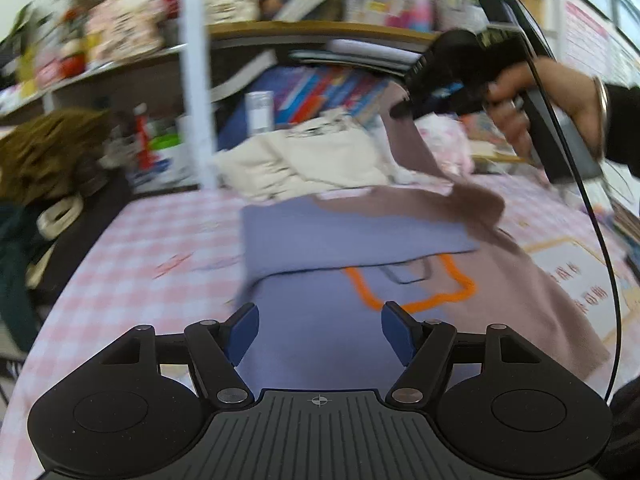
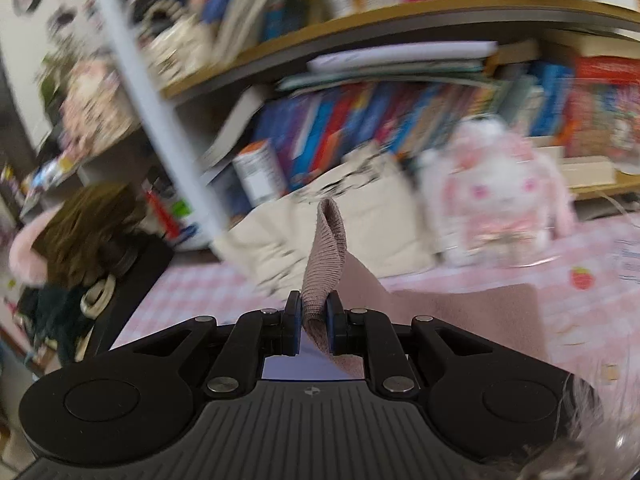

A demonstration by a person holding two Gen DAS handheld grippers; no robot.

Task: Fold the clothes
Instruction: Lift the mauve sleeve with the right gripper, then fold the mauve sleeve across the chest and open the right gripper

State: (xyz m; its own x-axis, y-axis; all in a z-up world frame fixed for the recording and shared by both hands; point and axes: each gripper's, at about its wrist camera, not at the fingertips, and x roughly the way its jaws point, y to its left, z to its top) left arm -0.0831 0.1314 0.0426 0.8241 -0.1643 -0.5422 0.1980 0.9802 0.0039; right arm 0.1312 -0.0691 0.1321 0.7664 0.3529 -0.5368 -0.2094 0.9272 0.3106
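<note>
A two-tone garment [image 1: 320, 240], lavender-blue with a mauve right side and an orange outline print, lies on the pink checked table [image 1: 132, 264], its left part folded over. My left gripper [image 1: 318, 330] is open and empty, low over the garment's near edge. My right gripper [image 2: 313, 320] is shut on the garment's mauve cuff [image 2: 326, 252], which sticks up between the pads. In the left wrist view the right gripper [image 1: 400, 109] holds that sleeve [image 1: 416, 152] lifted above the table at the far right.
A cream garment pile [image 1: 316, 160] lies behind the garment. A white post [image 1: 196, 80] and bookshelves stand at the back. A pink plush toy [image 2: 500, 200] sits at the back right. A brown furry thing [image 1: 52, 152] and dark bags are at the left.
</note>
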